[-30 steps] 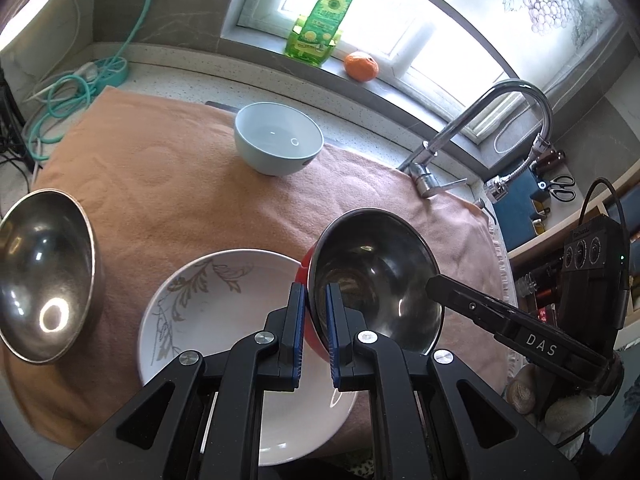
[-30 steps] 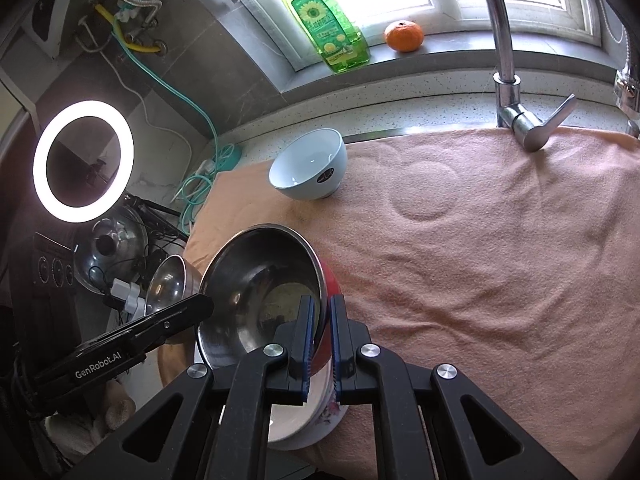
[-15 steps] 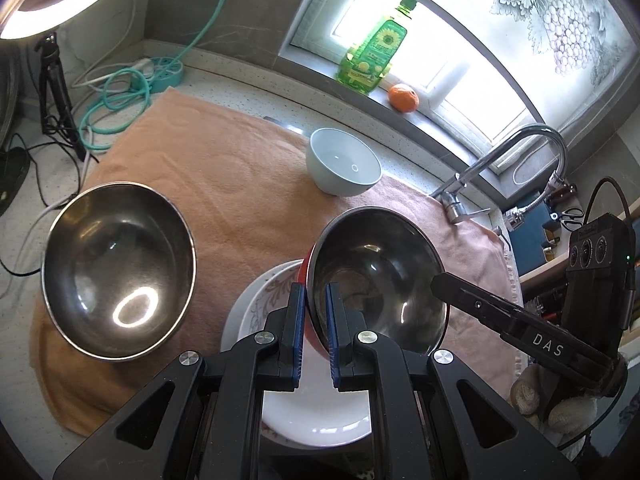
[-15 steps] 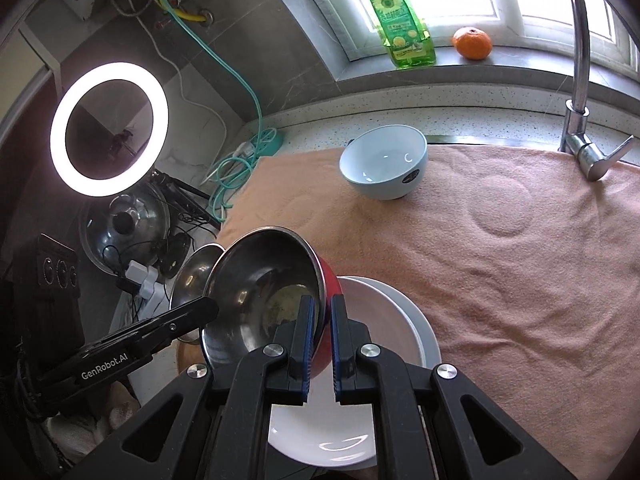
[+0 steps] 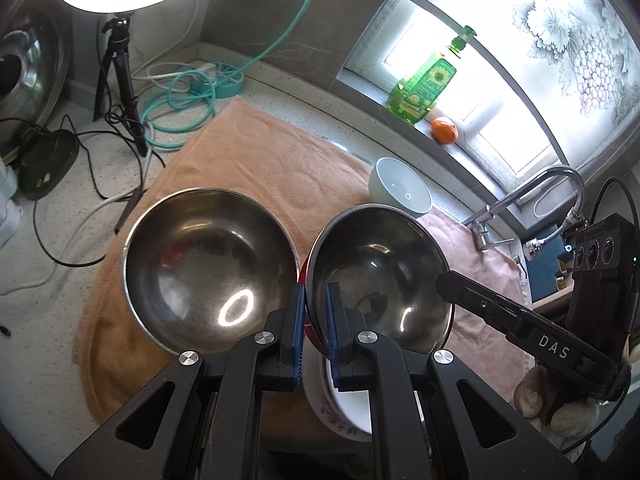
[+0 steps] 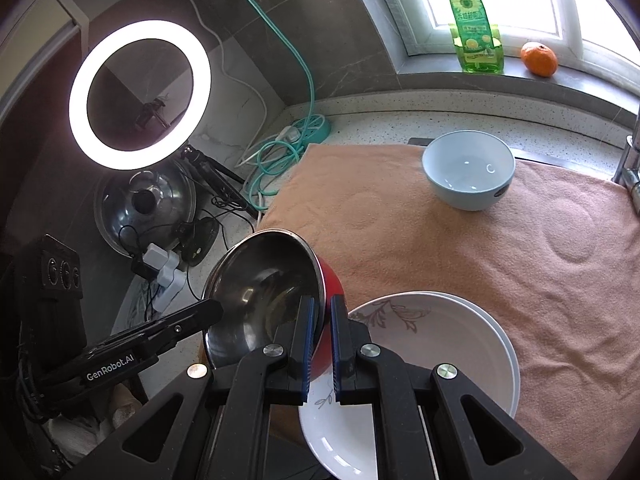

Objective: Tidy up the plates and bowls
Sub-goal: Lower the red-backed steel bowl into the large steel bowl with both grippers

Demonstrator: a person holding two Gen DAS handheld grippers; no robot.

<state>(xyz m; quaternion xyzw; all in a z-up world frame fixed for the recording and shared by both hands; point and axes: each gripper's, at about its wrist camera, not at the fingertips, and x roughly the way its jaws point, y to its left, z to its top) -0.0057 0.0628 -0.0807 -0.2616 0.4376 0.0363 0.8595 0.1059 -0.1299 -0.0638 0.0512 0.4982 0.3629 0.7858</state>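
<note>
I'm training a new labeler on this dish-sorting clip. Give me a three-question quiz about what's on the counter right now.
1. True or false: both hand-held grippers grip one bowl.
2. Its outside colour? A) blue B) red C) white
3. What fruit sits beside the green bottle on the sill?

Key: 1. True: the left hand-held gripper and the right hand-held gripper pinch opposite sides of its rim. 2. B. 3. An orange.

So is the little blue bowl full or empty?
Empty. The blue bowl sits upright on the towel, and its smooth inside shows only small glints of light, with no food in it.
</note>
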